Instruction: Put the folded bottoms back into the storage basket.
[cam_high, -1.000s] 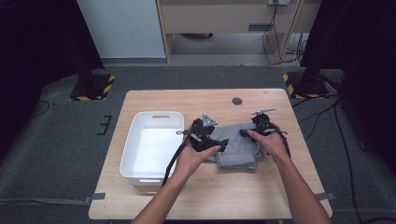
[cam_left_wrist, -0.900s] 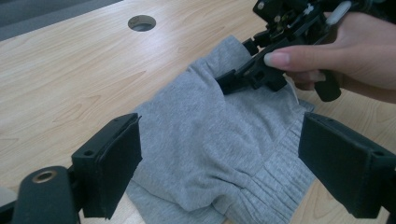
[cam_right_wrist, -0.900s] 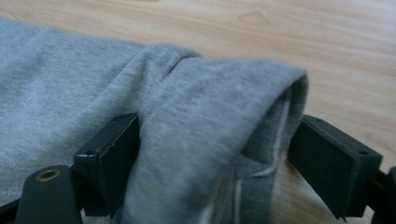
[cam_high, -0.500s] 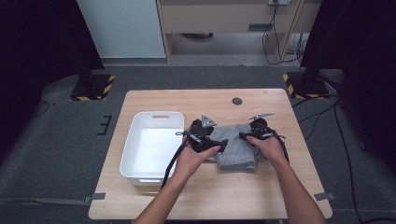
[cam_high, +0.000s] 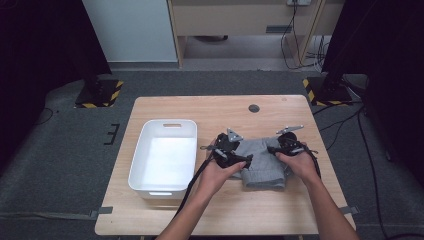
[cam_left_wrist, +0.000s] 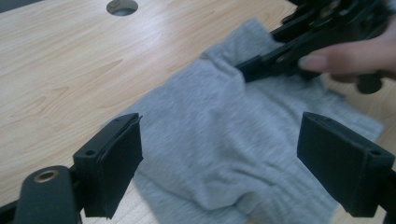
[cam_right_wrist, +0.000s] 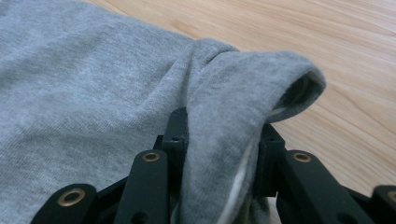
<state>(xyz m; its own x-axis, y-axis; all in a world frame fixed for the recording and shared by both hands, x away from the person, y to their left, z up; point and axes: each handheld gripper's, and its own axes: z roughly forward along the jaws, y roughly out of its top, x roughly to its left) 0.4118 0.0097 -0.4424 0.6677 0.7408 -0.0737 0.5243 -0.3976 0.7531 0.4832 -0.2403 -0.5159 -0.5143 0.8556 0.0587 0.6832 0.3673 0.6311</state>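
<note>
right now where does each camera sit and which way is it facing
High view: above the person's side, looking forward and down on the table, white tub and grey cloth; both forearms, left gripper and right gripper show.
Left gripper view: between its open jaws, over the cloth; a fingertip shows.
Right gripper view: along its jaws, which have just been closing on a cloth fold.
All share the cloth.

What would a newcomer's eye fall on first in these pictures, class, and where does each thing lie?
First, the grey garment, folded right of the table's middle, with a hand-held gripper at each side. The right hand-held gripper has just been closing and pinches a raised fold of its edge, while the left hand-held gripper hangs open above the cloth. Next comes the white bin, standing on the left of the wooden table.
</note>
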